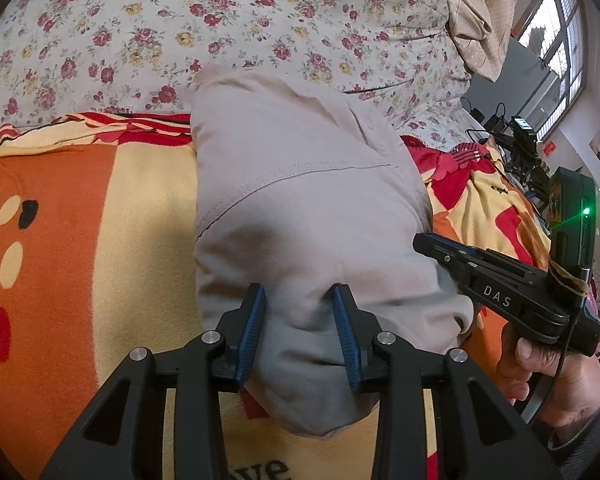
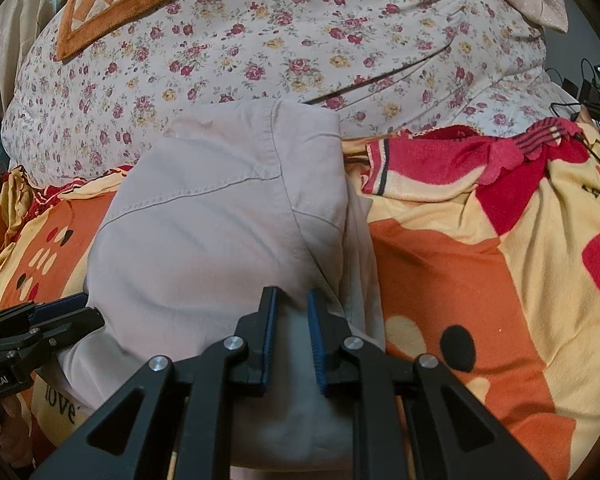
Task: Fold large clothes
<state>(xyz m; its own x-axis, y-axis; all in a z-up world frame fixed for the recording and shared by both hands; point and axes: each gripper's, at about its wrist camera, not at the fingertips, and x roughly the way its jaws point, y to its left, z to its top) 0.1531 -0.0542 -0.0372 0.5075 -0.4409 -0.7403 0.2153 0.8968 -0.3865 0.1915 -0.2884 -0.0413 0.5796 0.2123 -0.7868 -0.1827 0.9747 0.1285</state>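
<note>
Left gripper (image 1: 300, 334): fingers parting, folded beige cotton garment (image 1: 300, 200) bunched between. Right gripper (image 2: 293, 338) fingers clenched on same garment's near edge. Garment on orange-yellow fleece blanket (image 2: 460, 280); floral-print quilt (image 2: 260, 40) beyond.

You've got a loud orange-and-yellow blanket (image 2: 480, 280) underneath, a floral duvet (image 1: 220, 28) behind it, and a checkered orange cushion (image 2: 128, 0) on top.

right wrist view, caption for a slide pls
Right gripper pinching the near edge of folded beige trousers on an orange blanket.
</note>
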